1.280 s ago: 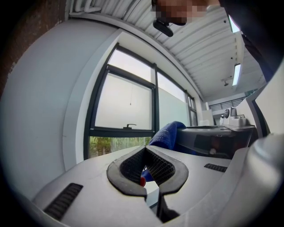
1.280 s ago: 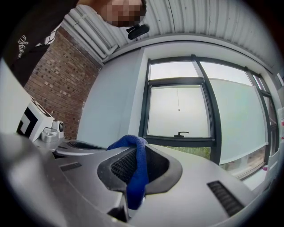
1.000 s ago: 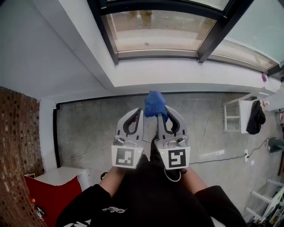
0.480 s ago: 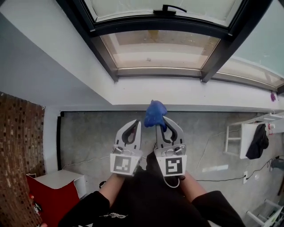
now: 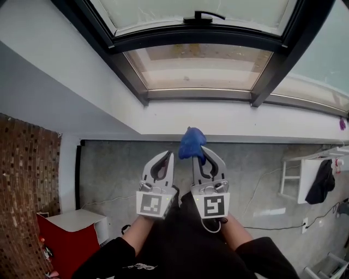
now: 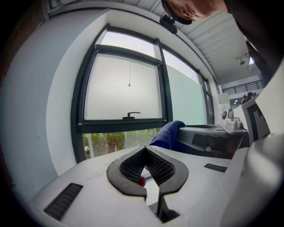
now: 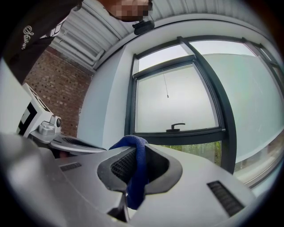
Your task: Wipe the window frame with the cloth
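A blue cloth (image 5: 192,143) sticks up from my right gripper (image 5: 199,151), which is shut on it; in the right gripper view the cloth (image 7: 137,173) hangs down between the pads. My left gripper (image 5: 166,156) is beside it, shut with nothing in it (image 6: 145,150), and the cloth (image 6: 167,135) shows to its right. Both grippers are held side by side below the dark window frame (image 5: 199,93), apart from it. The frame's crossbar (image 6: 122,126) (image 7: 177,133) carries a black handle (image 5: 199,16) (image 6: 131,115) (image 7: 178,127).
A white sill ledge (image 5: 229,117) lies between the grippers and the frame. On the concrete floor below are a red cabinet with a white top (image 5: 65,234), a brick wall (image 5: 27,190) at left, a white shelf (image 5: 301,175) with a black garment (image 5: 322,184), and cables (image 5: 272,226).
The head view has tilted up, so more of the window and its handle shows. Both grippers stay side by side, the cloth still clamped in the right one.
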Demonstrator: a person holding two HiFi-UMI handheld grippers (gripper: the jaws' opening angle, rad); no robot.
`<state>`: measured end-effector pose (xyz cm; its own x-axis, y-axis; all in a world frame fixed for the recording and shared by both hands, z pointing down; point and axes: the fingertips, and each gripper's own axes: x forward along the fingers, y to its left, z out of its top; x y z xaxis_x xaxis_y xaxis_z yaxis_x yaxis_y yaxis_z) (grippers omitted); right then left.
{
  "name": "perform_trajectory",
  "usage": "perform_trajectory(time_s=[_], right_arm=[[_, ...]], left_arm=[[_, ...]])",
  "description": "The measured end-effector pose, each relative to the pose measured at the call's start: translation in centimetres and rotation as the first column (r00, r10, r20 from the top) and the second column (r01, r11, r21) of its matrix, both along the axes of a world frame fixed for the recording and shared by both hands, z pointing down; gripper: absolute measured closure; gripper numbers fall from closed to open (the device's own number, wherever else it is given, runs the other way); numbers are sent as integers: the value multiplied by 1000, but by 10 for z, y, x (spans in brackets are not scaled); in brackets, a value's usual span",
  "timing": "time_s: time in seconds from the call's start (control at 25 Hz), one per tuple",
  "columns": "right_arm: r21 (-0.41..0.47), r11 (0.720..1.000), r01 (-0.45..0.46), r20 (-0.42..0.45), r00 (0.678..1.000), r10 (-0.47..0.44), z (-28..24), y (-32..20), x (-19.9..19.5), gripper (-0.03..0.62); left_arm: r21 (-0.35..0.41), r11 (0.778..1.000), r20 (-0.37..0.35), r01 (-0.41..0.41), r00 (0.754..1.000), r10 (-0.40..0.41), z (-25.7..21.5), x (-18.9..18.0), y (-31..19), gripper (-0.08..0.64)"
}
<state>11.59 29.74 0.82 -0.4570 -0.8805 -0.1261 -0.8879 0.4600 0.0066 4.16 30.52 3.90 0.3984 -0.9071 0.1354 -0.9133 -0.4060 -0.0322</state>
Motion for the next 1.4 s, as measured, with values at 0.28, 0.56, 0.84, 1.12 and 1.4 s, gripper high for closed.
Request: perform_trajectory(time_s=[0.28, 0.56, 0.84, 1.12, 1.4], right_arm=[[3, 1000, -7, 3, 1000, 7, 0, -10, 1, 569], [-5, 1000, 14, -14, 1000, -14, 4, -36, -15, 569], [-9, 998, 56, -70, 996, -56, 9, -99, -62, 569], [-26, 995, 94, -113, 989, -97, 8, -173, -125, 569], [-56, 991, 121, -112, 986, -127, 13, -231, -191, 569]], left_arm=[[7, 1000, -9, -3, 1000, 3, 1, 2, -14, 555], [22, 1000, -26, 10, 1000, -10, 5, -10, -40, 555], [12, 998, -70, 69, 995, -68, 17, -62, -97, 555], [24, 994, -83, 106, 991, -103, 20, -123, -162, 555], [10, 994, -130, 113, 985, -110, 31, -175, -215, 555]])
